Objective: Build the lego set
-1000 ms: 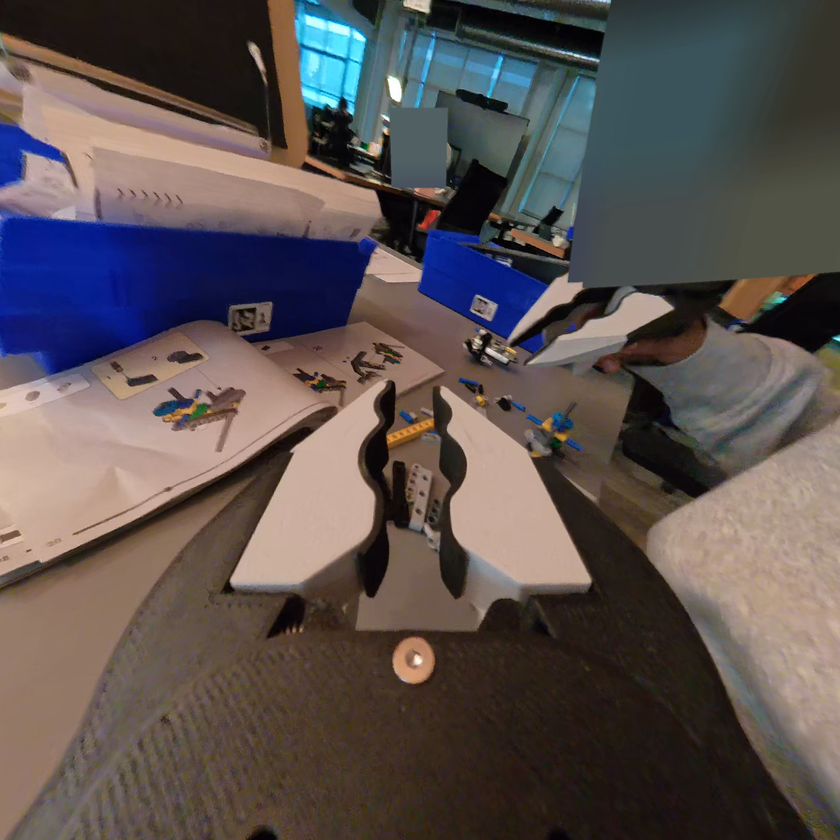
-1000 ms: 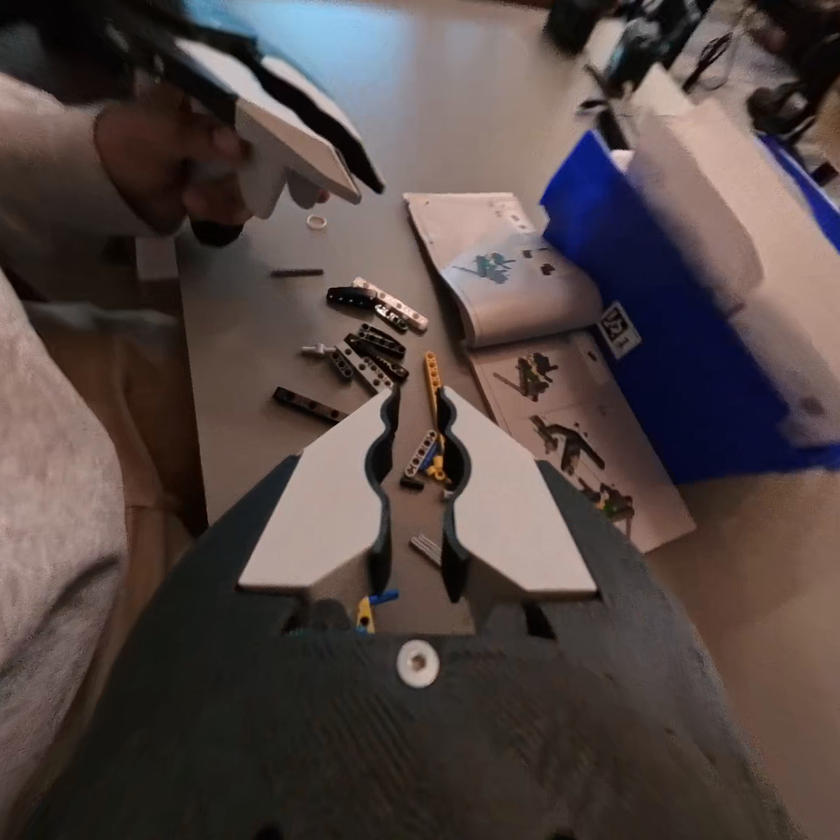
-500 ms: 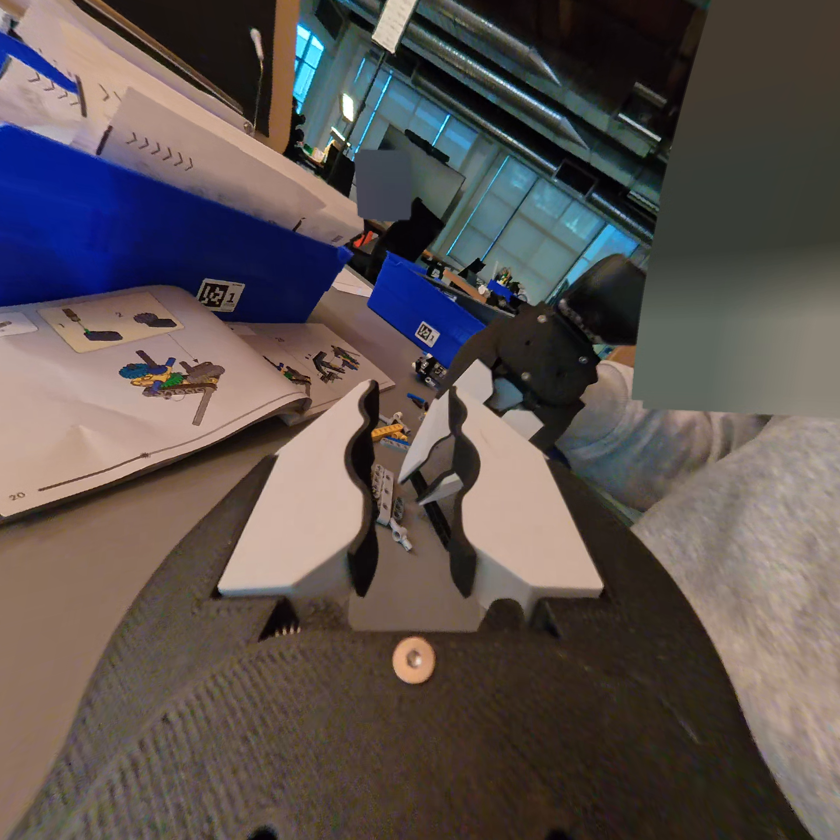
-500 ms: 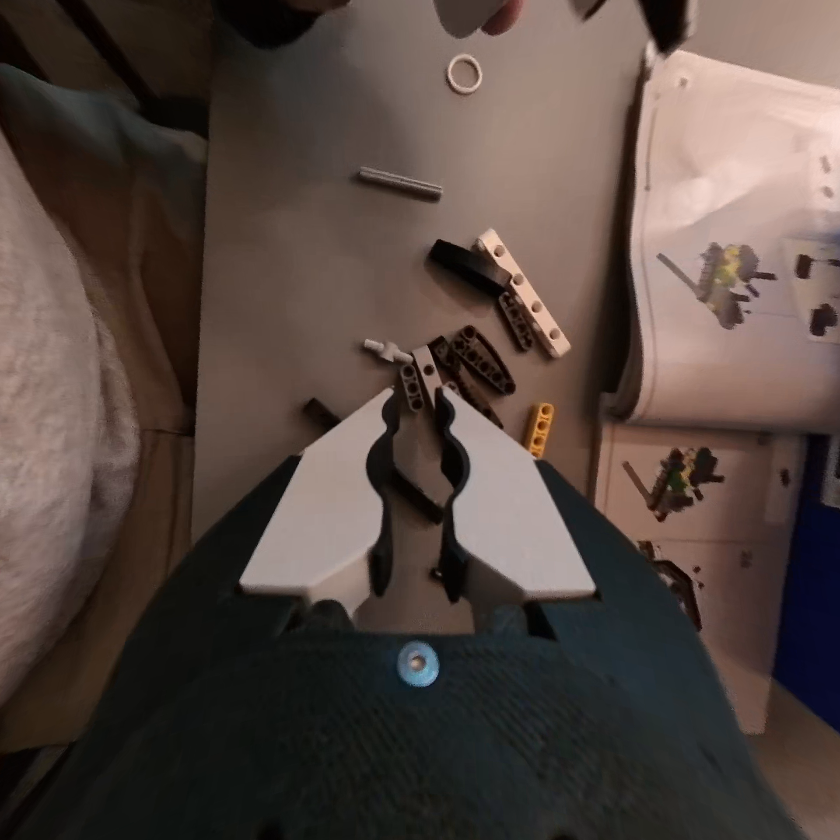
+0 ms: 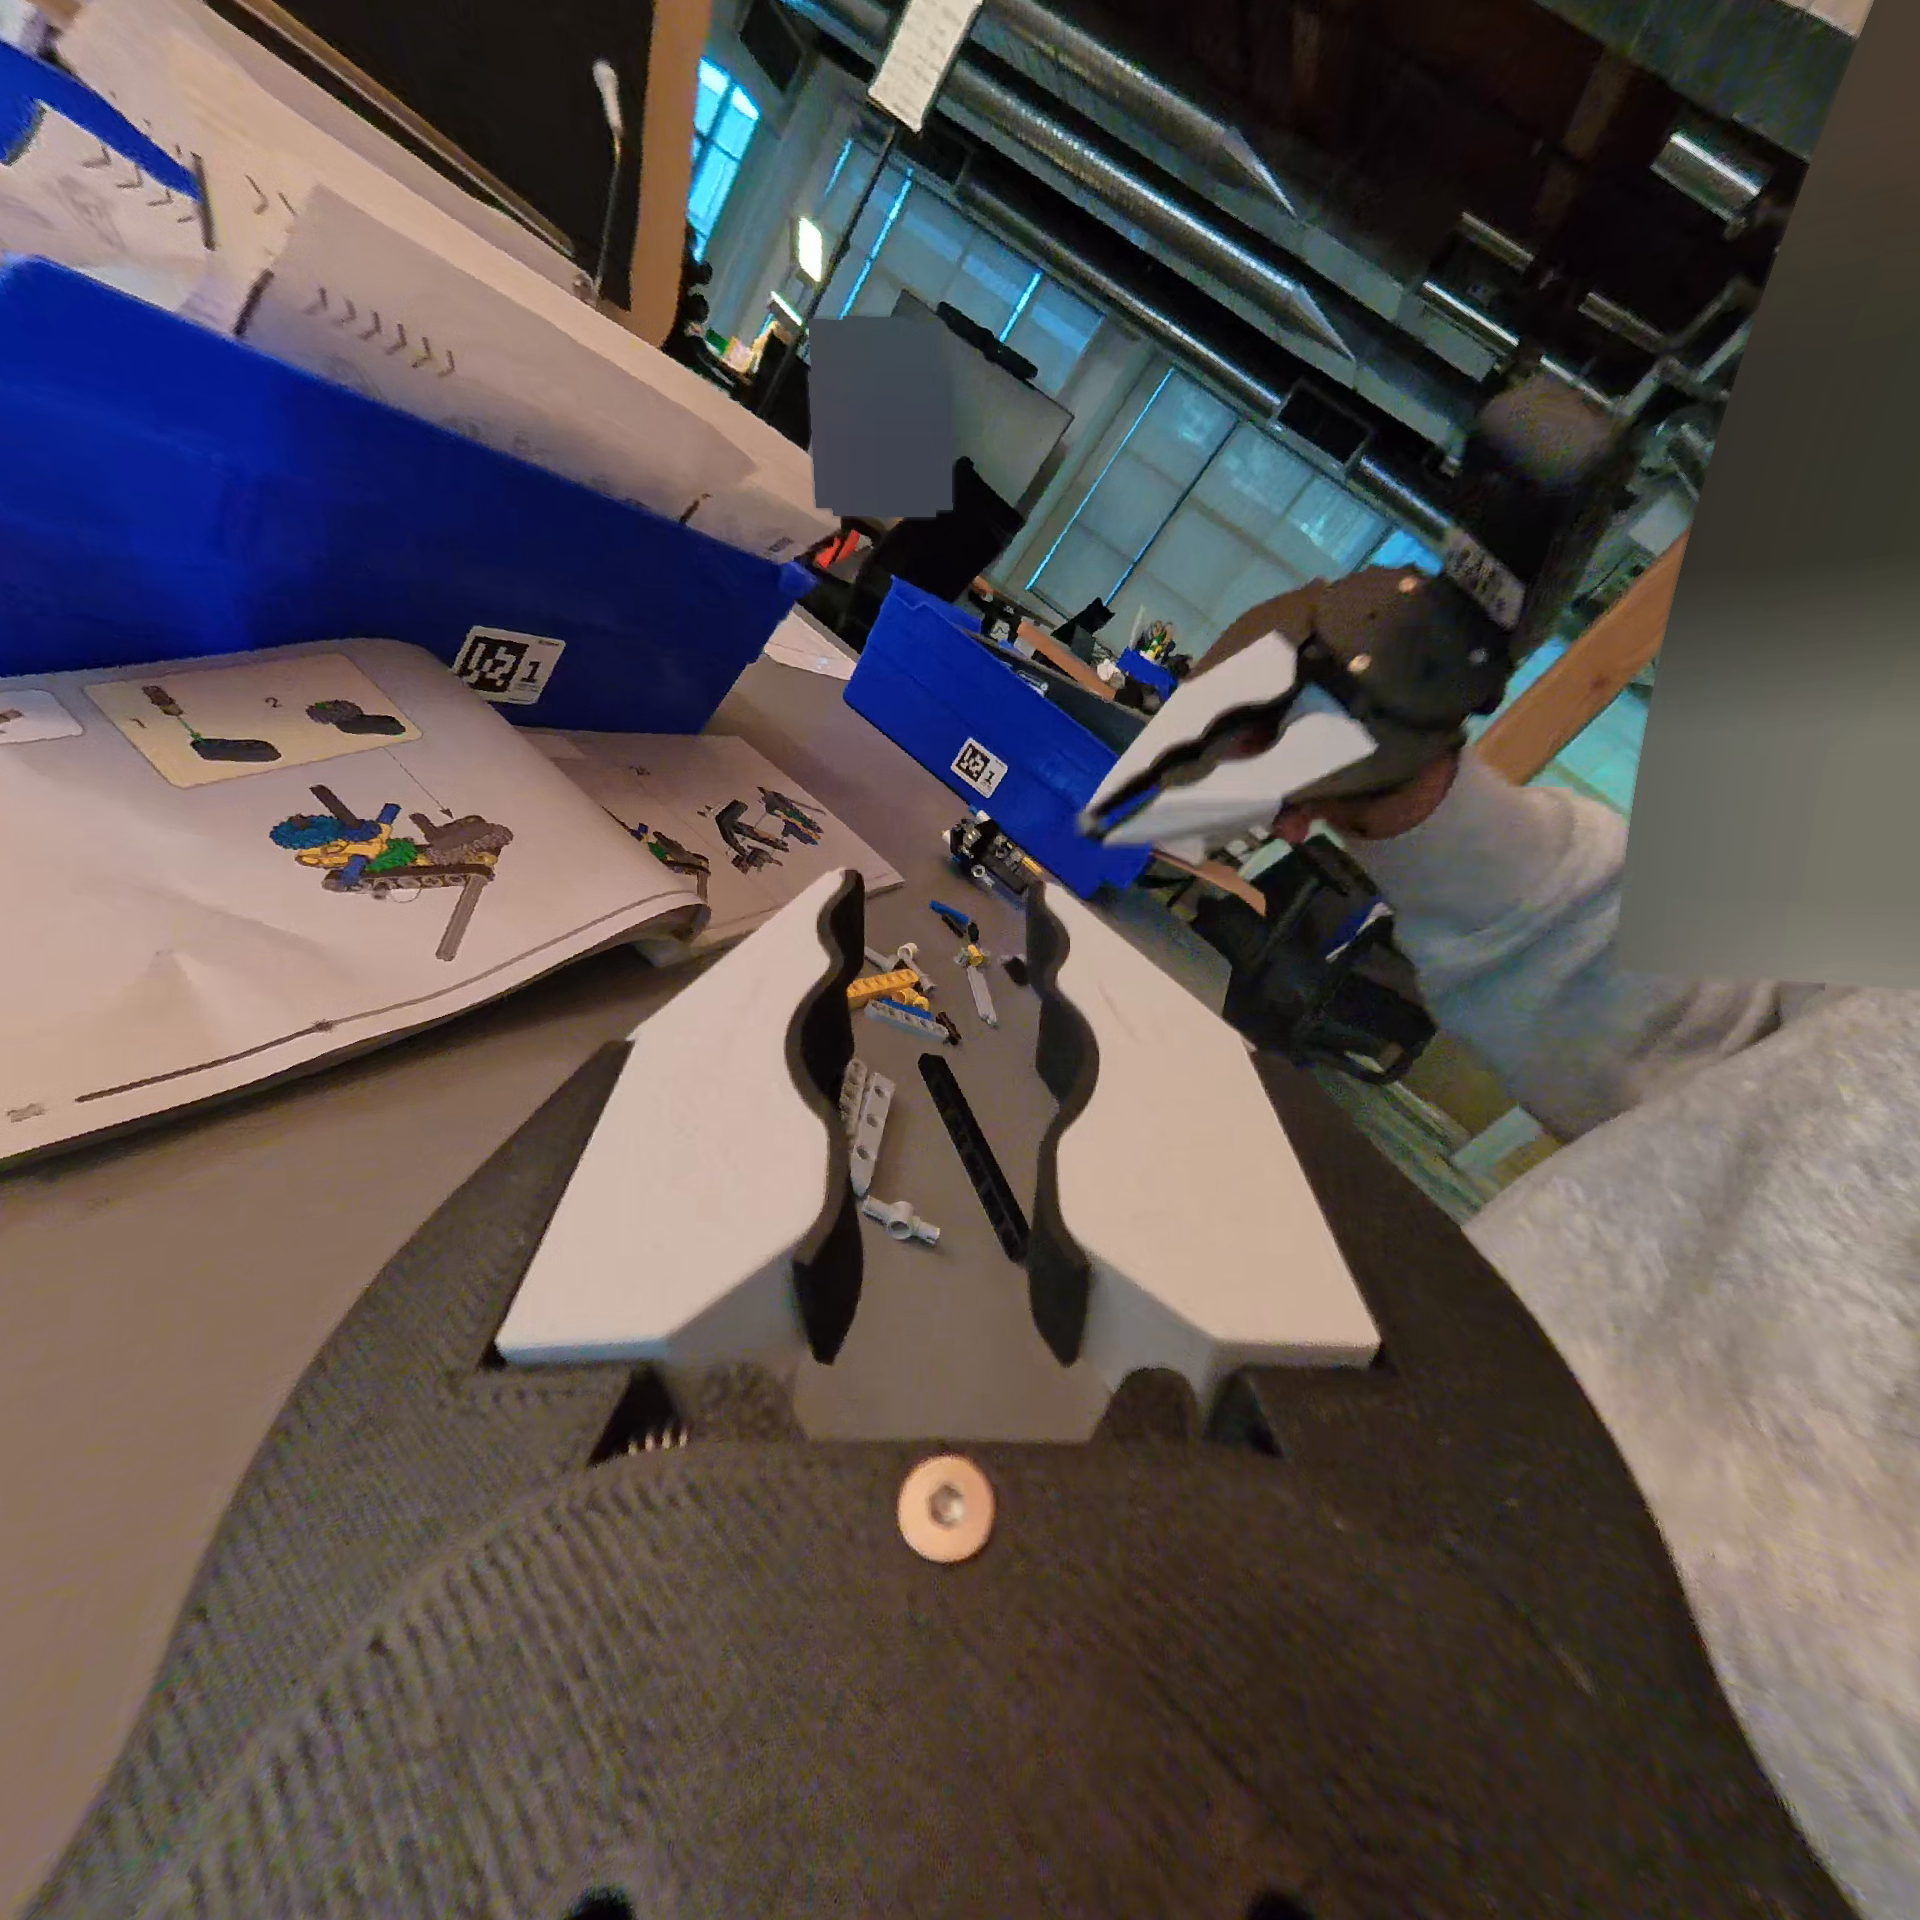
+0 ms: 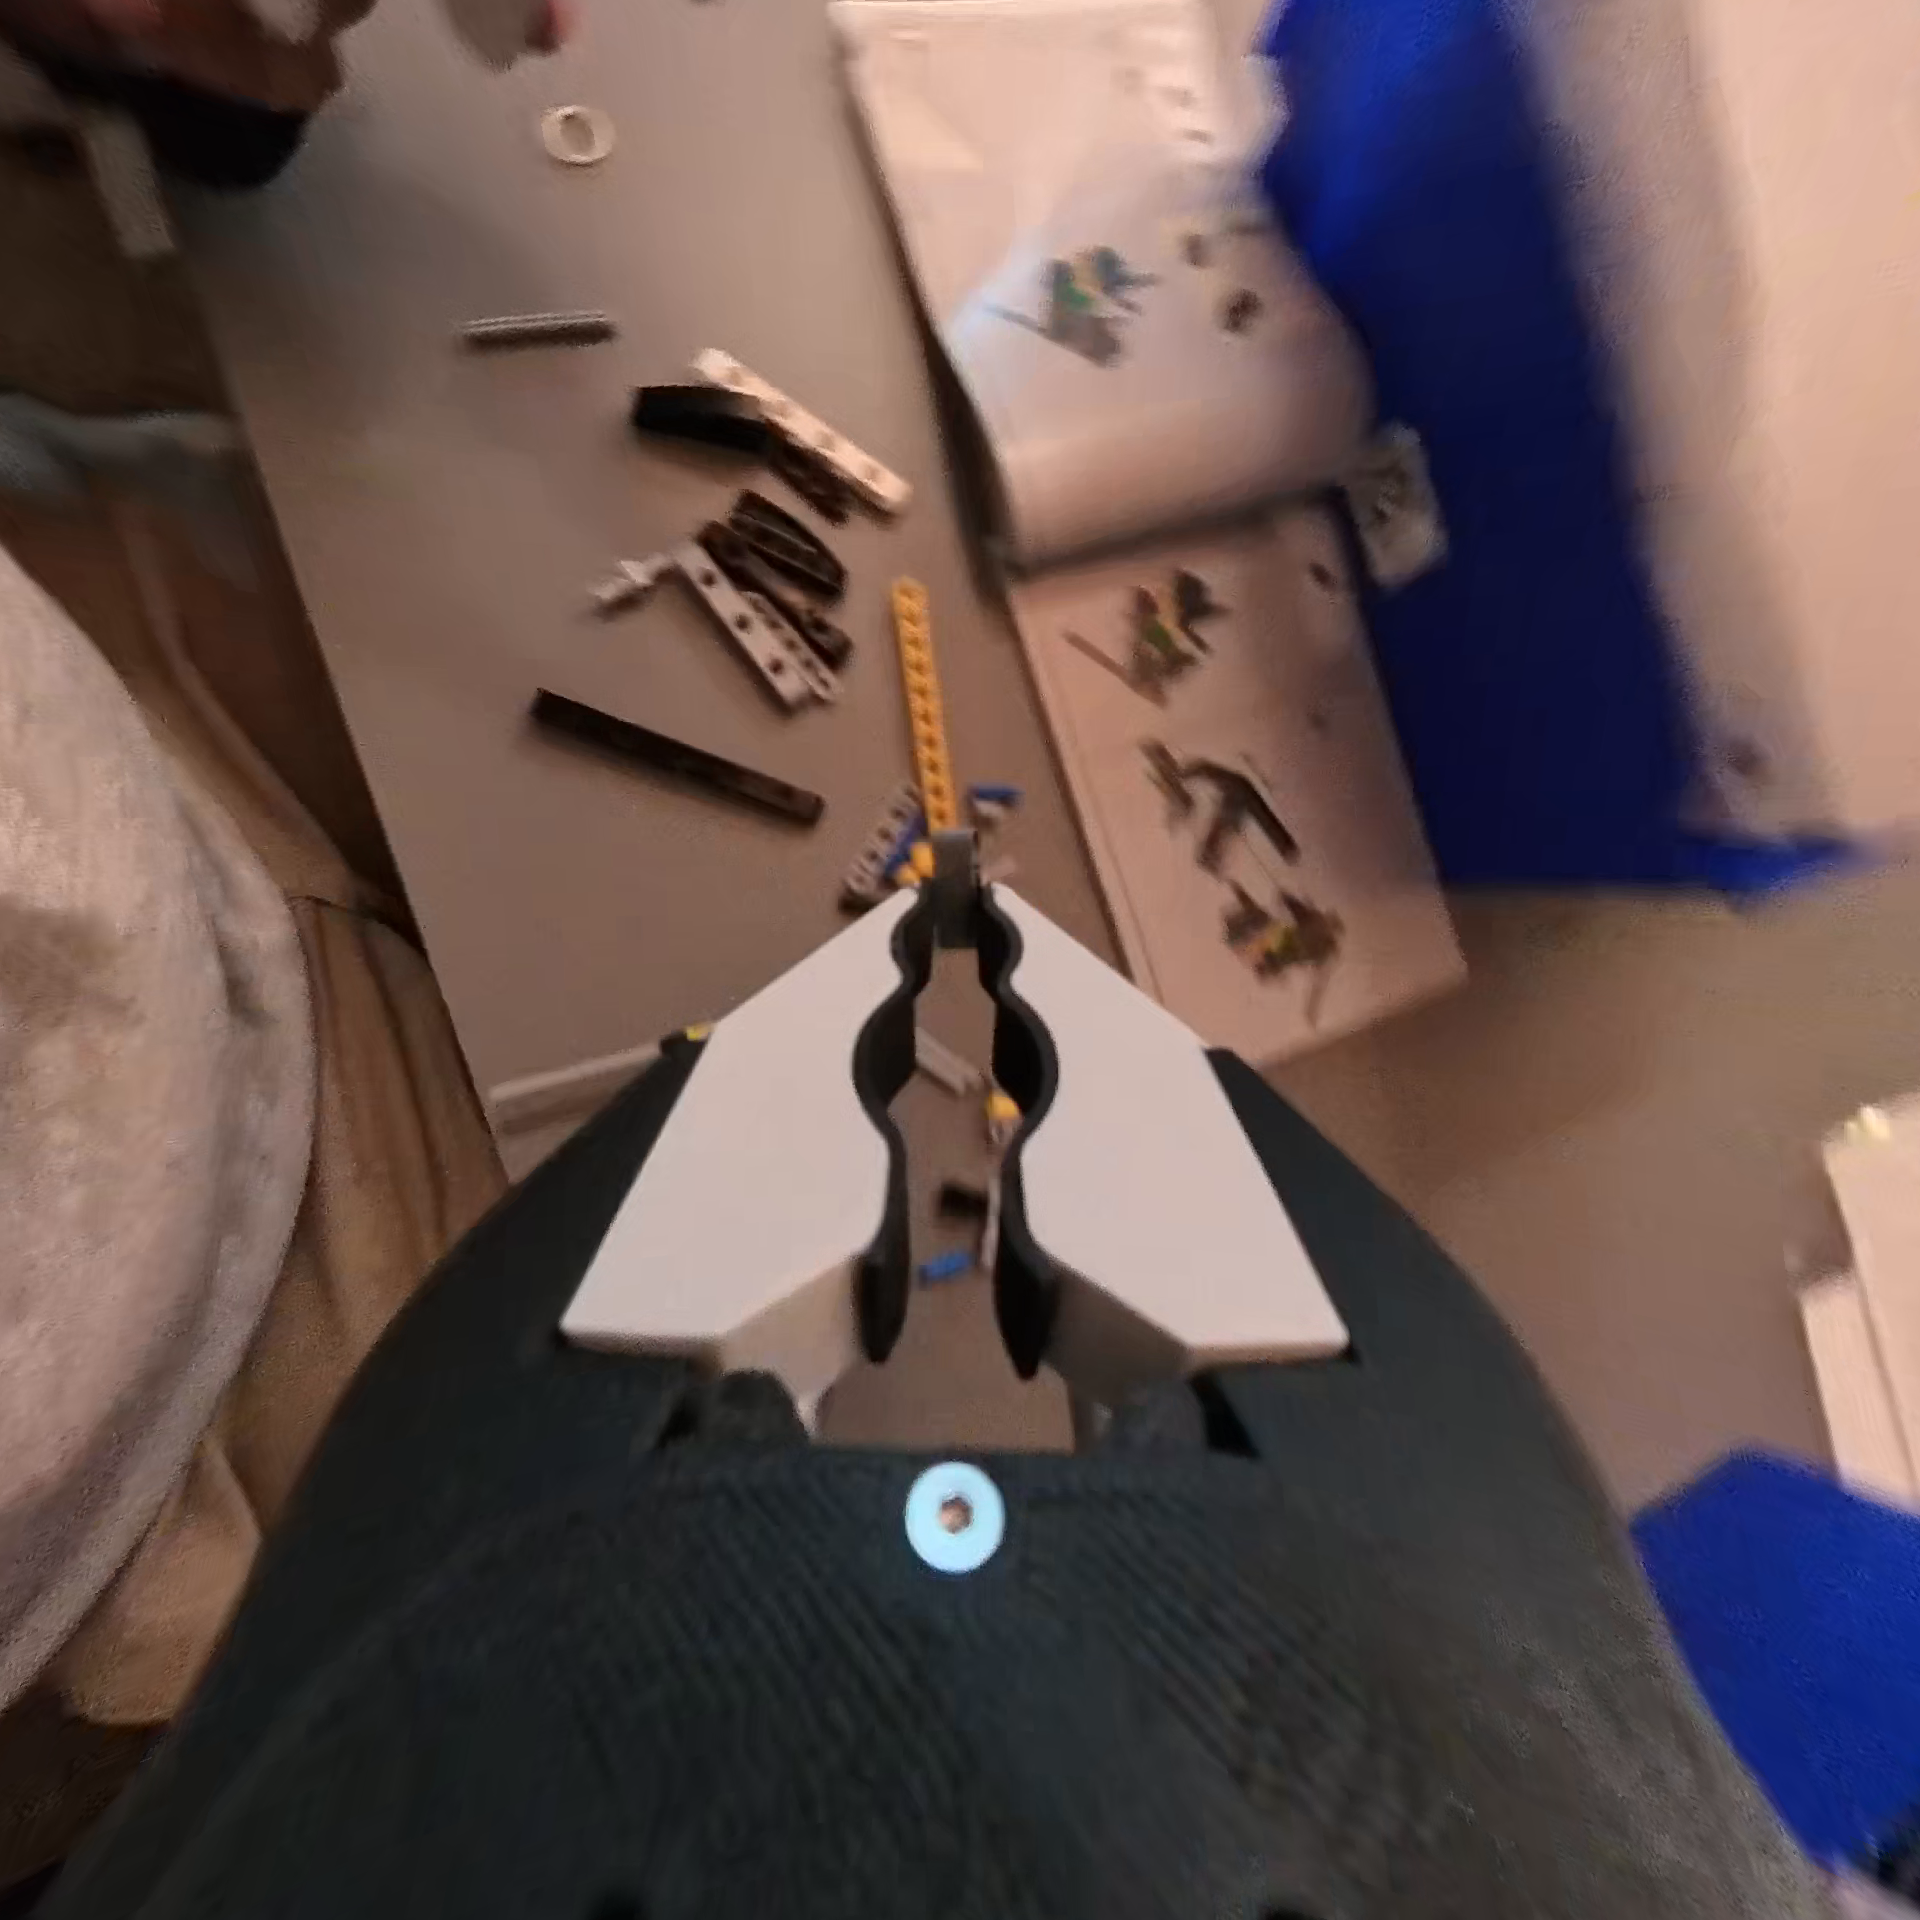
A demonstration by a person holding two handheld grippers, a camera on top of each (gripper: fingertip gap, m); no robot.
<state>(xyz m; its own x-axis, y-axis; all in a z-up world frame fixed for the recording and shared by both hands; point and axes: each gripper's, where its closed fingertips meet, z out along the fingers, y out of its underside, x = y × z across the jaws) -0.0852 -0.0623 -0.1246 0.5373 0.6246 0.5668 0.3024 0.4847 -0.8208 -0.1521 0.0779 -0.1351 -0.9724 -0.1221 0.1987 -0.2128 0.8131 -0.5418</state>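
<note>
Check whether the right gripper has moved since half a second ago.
Yes. The right gripper has risen off the table, now level with the far blue bin.

I see a grey table (image 6: pixel 416 499) with little lego pieces (image 6: pixel 758 582) spread on it. An open paper booklet (image 5: pixel 312 894) lies flat on it too, with a blue bin (image 5: pixel 312 540) behind.

From my remote seat, writing shows in five places. A white coded sticker (image 5: pixel 509 665) sits on the near blue bin (image 5: pixel 312 520), and a second sticker (image 5: pixel 979 767) on the far blue bin (image 5: pixel 966 696). The open instruction booklet (image 5: pixel 260 883) carries numbered steps in a pale panel (image 5: pixel 249 717) and a page number at its corner. A paper sign (image 5: pixel 920 52) hangs overhead, too small to read. In the right wrist view all print is blurred.
</note>
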